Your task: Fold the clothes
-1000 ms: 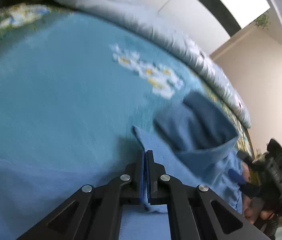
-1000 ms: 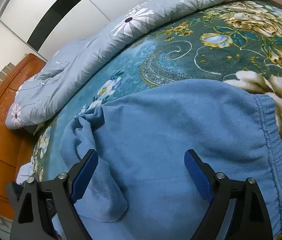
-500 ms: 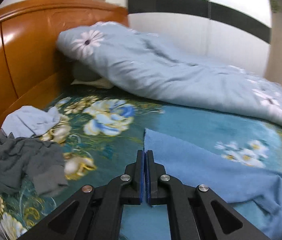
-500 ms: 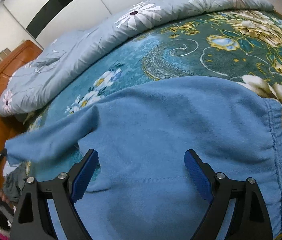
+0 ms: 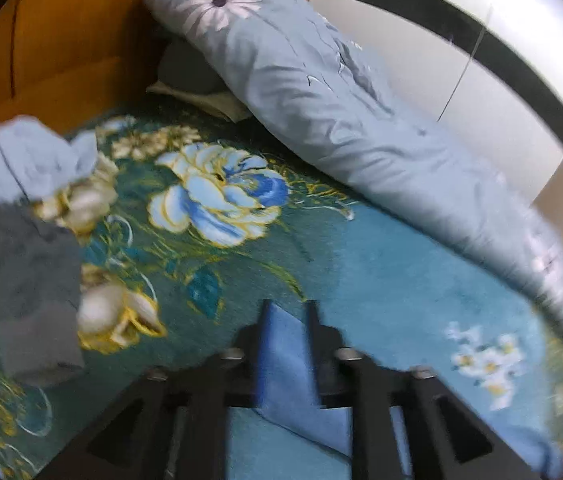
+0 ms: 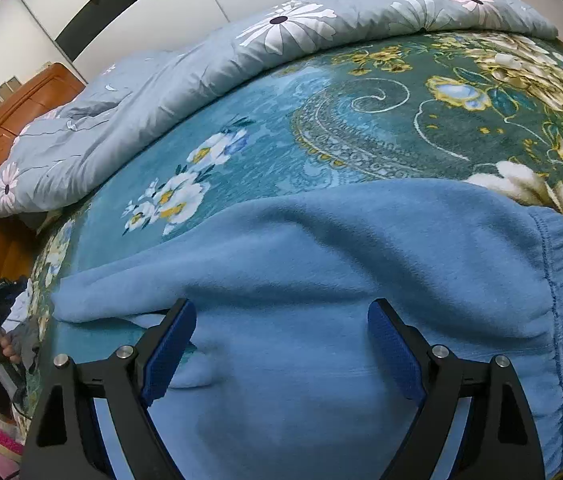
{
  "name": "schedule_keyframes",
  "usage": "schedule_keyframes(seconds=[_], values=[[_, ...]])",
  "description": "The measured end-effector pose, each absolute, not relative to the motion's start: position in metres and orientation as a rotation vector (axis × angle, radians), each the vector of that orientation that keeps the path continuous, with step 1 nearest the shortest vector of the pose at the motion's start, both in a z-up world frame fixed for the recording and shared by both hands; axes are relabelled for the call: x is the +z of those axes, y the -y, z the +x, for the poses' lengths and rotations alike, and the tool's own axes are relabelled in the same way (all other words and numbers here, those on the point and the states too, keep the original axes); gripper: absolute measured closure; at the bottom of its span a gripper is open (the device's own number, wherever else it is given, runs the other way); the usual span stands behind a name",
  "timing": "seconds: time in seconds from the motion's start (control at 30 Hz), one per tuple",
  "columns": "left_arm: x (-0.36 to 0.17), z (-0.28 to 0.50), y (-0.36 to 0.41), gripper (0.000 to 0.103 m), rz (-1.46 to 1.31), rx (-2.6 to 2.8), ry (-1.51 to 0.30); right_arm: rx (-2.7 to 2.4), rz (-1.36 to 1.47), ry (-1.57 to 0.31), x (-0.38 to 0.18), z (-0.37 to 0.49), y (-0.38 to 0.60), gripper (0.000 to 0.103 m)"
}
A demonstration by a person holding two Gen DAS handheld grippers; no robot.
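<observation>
A plain light-blue fleece garment [image 6: 321, 280] fills the lower half of the right wrist view. It lies on a teal blanket [image 6: 361, 132] patterned with gold scrolls and white, blue and cream flowers. Along the upper edge runs a pale grey-blue quilt [image 6: 185, 80] printed with white daisies. Upper left, an orange-brown wooden headboard [image 6: 1, 136]. In the left wrist view, dark grey clothing [image 5: 13, 280] sits at the left.
</observation>
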State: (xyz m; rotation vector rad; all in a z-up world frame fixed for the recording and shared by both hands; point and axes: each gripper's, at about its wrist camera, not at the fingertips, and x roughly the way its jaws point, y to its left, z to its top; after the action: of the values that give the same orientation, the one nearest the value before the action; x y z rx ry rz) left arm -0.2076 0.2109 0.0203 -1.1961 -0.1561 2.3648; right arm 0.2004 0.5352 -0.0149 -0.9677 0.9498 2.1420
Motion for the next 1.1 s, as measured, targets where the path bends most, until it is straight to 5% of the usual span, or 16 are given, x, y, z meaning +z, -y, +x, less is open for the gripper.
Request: schedule_keyframes(seconds=[0.07, 0.4, 0.43, 0.47, 0.5, 0.63, 0.77, 1.1], values=[[0.005, -0.206, -0.204, 0.049, -1.255, 2.342, 0.183, 2.139, -0.957, -0.946, -0.015, 0.202, -0.536, 0.014], [-0.061, -0.203, -0.186, 0.054, -1.409, 2.211, 0.472, 2.054, -0.905, -0.983, -0.022, 0.221, -0.554, 0.014], [-0.061, -0.204, -0.187, 0.062, -1.395, 2.213, 0.496, 2.053, -0.905, -0.979, -0.021, 0.221, -0.554, 0.014], [-0.063, -0.206, -0.188, 0.091, -1.395, 2.214, 0.519, 2.055, -0.911, -0.969, -0.021, 0.219, -0.553, 0.014], [-0.063, -0.209, -0.188, 0.100, -1.398, 2.213, 0.547, 2.060, -0.915, -0.960, -0.021, 0.217, -0.552, 0.014], [-0.030, -0.211, -0.180, 0.100, -1.212, 2.176, 0.714, 2.115, -0.913, -0.949, -0.019, 0.208, -0.548, 0.014], [-0.006, -0.215, -0.193, 0.100, -1.193, 2.181, 0.573, 2.197, -0.873, -0.889, -0.006, 0.202, -0.550, 0.014], [-0.064, -0.224, -0.172, 0.100, -1.316, 2.087, 0.599, 2.497, -1.206, -0.687, -0.005, 0.141, -0.589, 0.016]])
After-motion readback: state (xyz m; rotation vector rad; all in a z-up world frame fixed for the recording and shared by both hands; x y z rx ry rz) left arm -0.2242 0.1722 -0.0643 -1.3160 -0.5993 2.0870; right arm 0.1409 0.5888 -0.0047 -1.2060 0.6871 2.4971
